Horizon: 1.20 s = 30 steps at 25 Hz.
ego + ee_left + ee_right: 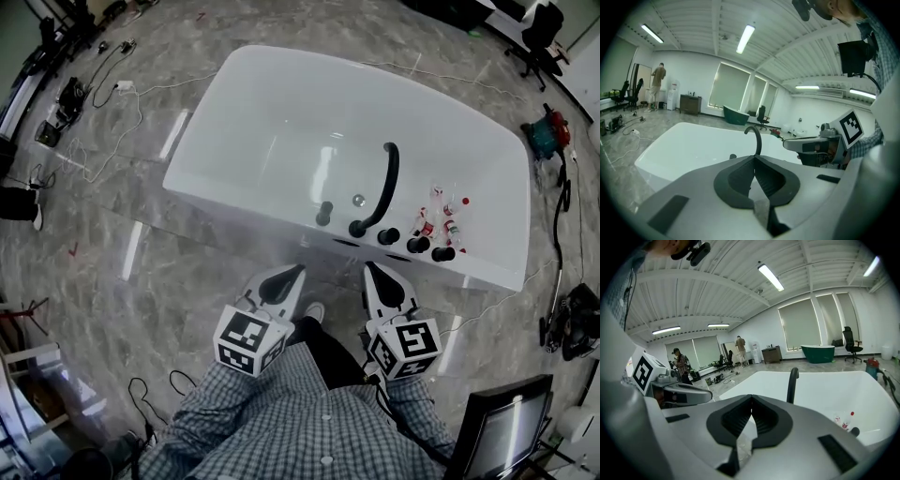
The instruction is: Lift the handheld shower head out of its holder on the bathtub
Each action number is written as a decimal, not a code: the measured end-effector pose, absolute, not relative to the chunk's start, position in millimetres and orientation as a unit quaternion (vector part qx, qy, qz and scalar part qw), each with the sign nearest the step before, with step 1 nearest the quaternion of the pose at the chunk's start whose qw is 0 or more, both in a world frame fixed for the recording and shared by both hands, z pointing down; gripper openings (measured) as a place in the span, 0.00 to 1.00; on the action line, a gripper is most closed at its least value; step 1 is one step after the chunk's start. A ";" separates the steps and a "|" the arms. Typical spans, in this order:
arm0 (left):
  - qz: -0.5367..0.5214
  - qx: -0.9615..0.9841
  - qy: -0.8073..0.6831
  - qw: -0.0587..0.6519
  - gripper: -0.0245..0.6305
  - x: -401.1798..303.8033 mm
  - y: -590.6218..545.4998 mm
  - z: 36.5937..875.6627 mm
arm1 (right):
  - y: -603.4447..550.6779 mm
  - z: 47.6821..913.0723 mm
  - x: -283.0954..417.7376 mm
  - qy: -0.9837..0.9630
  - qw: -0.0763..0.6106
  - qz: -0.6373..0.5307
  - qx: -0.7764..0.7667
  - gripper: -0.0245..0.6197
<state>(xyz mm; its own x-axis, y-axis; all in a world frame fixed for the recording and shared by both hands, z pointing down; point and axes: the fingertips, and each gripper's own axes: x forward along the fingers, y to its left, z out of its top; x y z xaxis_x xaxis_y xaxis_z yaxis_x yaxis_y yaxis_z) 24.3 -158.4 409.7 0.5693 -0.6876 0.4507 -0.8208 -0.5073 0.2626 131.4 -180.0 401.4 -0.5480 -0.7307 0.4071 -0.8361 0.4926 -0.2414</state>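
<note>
Left gripper (pixel 295 272) and right gripper (pixel 371 268), jaws together and empty, lower centre; one should spread its jaws before straddling the shower head (pixel 324 214) mid-frame.

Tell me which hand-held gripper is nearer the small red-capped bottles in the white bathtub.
Right. In the head view the right hand-held gripper hovers outside the white bathtub, down-left of the small red-capped bottles; the left hand-held gripper is farther left.

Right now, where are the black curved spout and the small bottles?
black curved spout (pixel 391 180): head view, middle of its arch.
small bottles (pixel 427 227): head view, one bottle's body.
</note>
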 end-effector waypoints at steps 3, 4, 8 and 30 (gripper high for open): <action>0.158 0.853 -0.436 0.240 0.04 19.4 -164.2 430.9 | -185.4 417.3 128.1 -0.856 0.134 0.208 0.454 0.06; 0.162 0.851 -0.436 0.243 0.04 17.3 -167.3 438.9 | -188.4 423.9 126.9 -0.855 0.137 0.209 0.454 0.06; 0.179 0.846 -0.436 0.248 0.04 6.0 -181.9 468.3 | -196.1 453.1 119.8 -0.853 0.156 0.219 0.448 0.06; 0.181 0.869 -0.396 0.236 0.04 -10.4 -265.8 588.1 | -244.1 559.8 77.5 -0.837 0.175 0.261 0.448 0.06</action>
<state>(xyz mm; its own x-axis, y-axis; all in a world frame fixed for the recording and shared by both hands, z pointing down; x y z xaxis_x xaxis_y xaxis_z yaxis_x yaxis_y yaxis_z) -10.4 -265.8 588.1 0.6212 -0.6024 0.5012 -0.7733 -0.5749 0.2675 77.5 -244.1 559.8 -0.5373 -0.6586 0.5268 -0.8414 0.4617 -0.2809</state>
